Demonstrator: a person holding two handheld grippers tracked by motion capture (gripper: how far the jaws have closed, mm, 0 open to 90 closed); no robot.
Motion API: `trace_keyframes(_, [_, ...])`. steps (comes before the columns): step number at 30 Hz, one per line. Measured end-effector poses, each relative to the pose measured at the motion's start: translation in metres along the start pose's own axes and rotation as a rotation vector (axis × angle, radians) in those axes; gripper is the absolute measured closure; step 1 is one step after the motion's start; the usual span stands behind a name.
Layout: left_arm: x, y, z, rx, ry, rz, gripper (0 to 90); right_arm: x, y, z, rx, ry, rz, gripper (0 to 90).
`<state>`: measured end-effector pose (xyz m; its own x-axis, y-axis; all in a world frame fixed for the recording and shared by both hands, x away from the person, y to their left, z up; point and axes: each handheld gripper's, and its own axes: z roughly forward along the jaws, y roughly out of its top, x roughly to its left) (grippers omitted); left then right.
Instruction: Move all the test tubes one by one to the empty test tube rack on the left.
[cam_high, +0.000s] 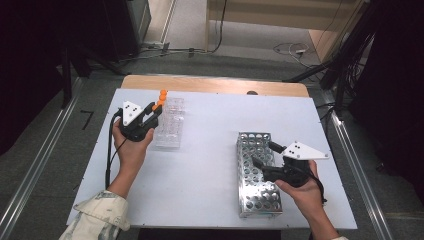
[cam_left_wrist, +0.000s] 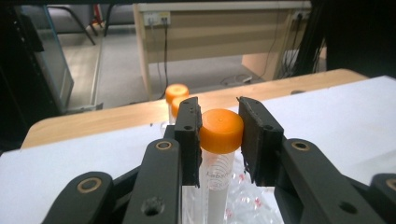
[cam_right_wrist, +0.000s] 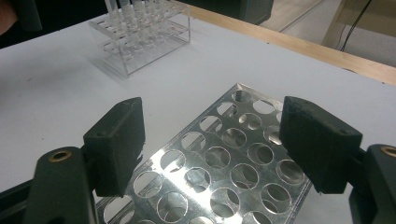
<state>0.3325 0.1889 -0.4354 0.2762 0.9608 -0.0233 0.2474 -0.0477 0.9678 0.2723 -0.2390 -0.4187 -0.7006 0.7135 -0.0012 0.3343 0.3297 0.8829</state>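
The left tool (cam_left_wrist: 218, 135) is clamping an orange-capped tube (cam_left_wrist: 220, 154), its two pads pressing on either side of the cap while the tube's clear body is hanging straight down between the jaws. Just below the tool the tube is standing over the clear rack (cam_high: 170, 122), and whether its foot is sitting in a well is hidden by the jaws. Just beyond the left pad, two more orange caps (cam_left_wrist: 177, 93) are standing one behind the other at the rack's far end. In the high view the left tool is sitting at the rack's far left corner, with the person's left hand (cam_high: 131, 147) wrapped around its body. The right tool (cam_right_wrist: 215, 149) is gaping wide with nothing between its pads, hovering over the metal rack (cam_right_wrist: 224, 168), whose round holes are lying directly beneath and ahead of the jaws. Both racks are resting well apart on the white bench (cam_high: 210, 150).
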Motion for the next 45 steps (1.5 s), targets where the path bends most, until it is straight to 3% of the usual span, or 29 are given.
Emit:
trace_keyframes(6, [-0.004,-0.005,0.002,0.025,0.016,0.024,70.8,0.000,0.000,0.000,0.001,0.001,0.001,21.4])
trace_keyframes(12, [-0.005,-0.006,0.002,0.026,0.012,0.018,65.9,0.000,-0.001,0.001,0.005,0.002,0.004,21.4])
trace_keyframes(17, [-0.007,-0.004,0.000,0.019,-0.019,-0.004,49.7,0.000,-0.002,0.002,0.006,0.002,0.005,21.1])
trace_keyframes(20, [-0.008,-0.002,-0.003,0.051,-0.053,-0.043,34.3,-0.001,-0.002,0.002,0.003,-0.001,0.008,20.9])
trace_keyframes(23, [-0.007,-0.002,-0.007,0.086,-0.082,-0.074,25.4,-0.002,-0.003,0.002,0.005,-0.006,0.014,20.7])
trace_keyframes(27, [-0.005,-0.003,-0.014,0.086,-0.098,-0.106,23.8,-0.005,-0.005,0.001,0.007,-0.016,0.021,20.8])
trace_keyframes(37, [-0.007,-0.008,-0.028,0.108,-0.123,-0.119,20.0,-0.014,-0.011,-0.001,0.013,-0.051,0.044,20.7])
trace_keyframes(45, [-0.008,-0.014,-0.043,0.113,-0.123,-0.103,19.2,-0.020,-0.018,-0.010,0.005,-0.081,0.065,20.7])
